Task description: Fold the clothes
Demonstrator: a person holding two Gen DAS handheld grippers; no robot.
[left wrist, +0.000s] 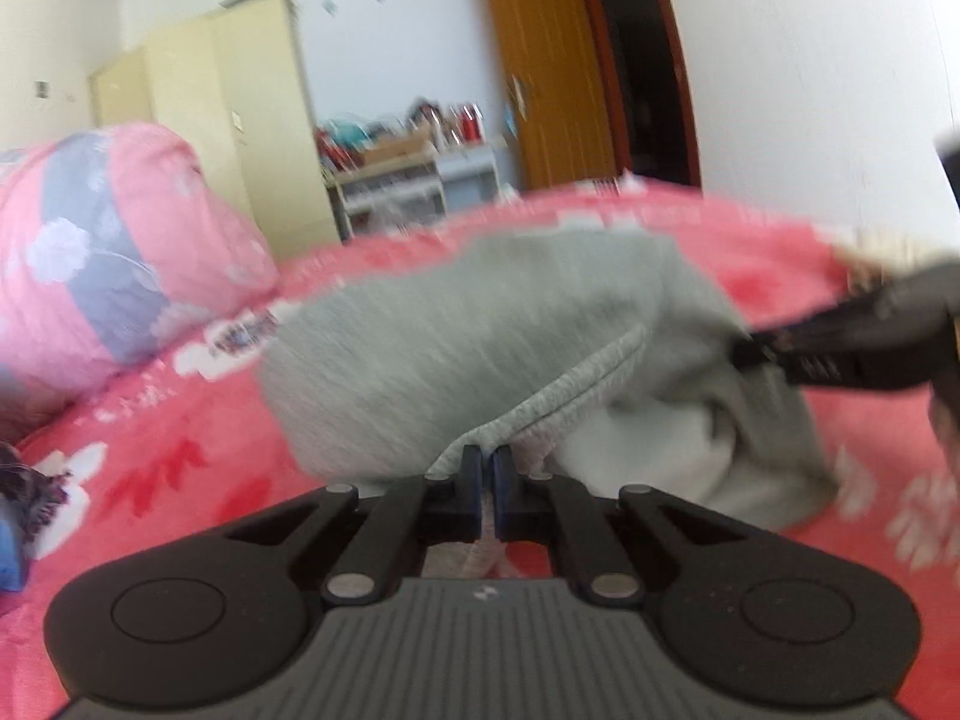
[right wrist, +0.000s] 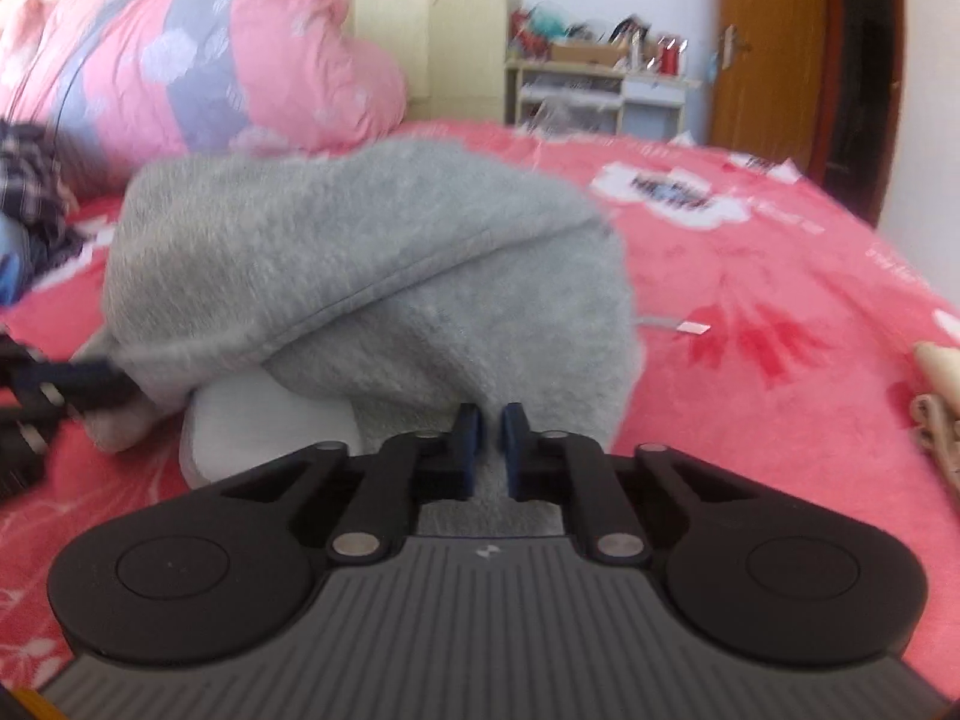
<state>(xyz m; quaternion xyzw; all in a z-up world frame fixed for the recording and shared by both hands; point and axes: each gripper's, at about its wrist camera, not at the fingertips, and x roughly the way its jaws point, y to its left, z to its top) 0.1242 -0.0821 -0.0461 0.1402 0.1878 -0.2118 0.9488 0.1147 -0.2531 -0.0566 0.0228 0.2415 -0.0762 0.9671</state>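
We see a grey garment (left wrist: pixel 456 336) heaped at the centre of a red flowered bedspread (left wrist: pixel 780 252), its pale lining showing at the lower edge. Our left gripper (left wrist: pixel 486 462) is clamped on the hem at six o'clock, cloth pinched between the blue pads. Our right gripper (right wrist: pixel 491 426) grips the garment's near edge likewise; in the left view it enters from three o'clock, its body cut off by the frame. Both views are blurred, so the garment's type stays unclear. A pink quilt (right wrist: pixel 198 54) lies at ten o'clock, and dark checked cloth (right wrist: pixel 30 180) at nine is barely readable.
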